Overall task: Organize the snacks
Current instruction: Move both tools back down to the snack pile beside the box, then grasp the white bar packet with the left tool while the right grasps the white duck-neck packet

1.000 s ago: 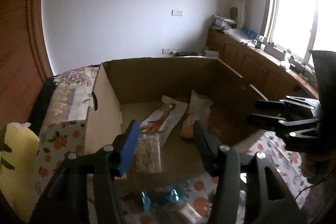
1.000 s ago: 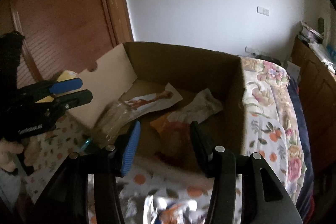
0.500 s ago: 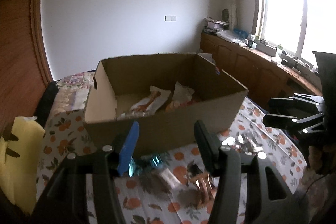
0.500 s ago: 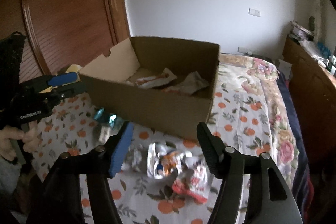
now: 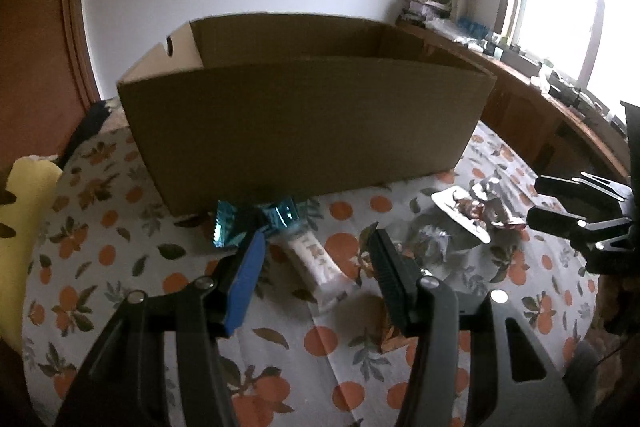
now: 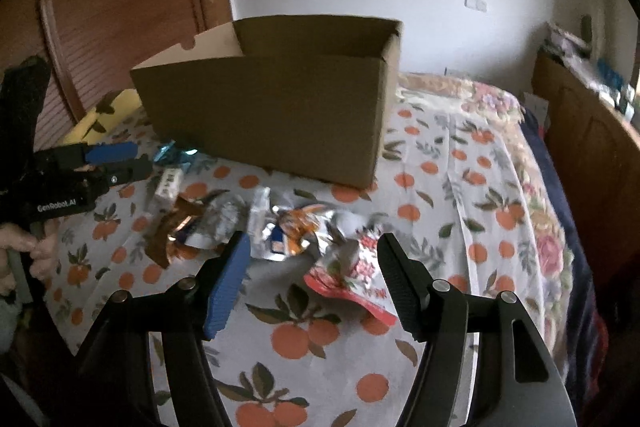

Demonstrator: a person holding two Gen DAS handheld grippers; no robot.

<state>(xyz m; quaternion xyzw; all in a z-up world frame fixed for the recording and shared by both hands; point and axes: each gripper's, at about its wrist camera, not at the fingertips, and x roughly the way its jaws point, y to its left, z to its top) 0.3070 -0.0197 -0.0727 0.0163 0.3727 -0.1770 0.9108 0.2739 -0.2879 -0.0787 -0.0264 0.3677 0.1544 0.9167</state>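
Observation:
An open cardboard box [image 5: 304, 123] stands on a bed with an orange-print sheet; it also shows in the right wrist view [image 6: 276, 107]. Loose snack packets lie in front of it. My left gripper [image 5: 316, 247] is open and empty, low over a white bar packet [image 5: 316, 263], with a teal wrapper [image 5: 256, 223] just beyond. My right gripper [image 6: 312, 251] is open and empty, above a silver and orange packet [image 6: 288, 231] and a red packet [image 6: 356, 279]. A brown wrapper [image 6: 176, 227] lies to their left.
A yellow cushion [image 5: 20, 223] lies at the bed's left edge. A wooden cabinet [image 5: 552, 123] runs along the right under a window. A wooden door [image 6: 100, 7] stands behind the box. Silver packets [image 5: 468, 207] lie near the right gripper in the left view.
Both grippers have pulled back from over the box and dropped low toward the bed. The box inside is now hidden behind its front wall, and the loose packets are close below the fingers.

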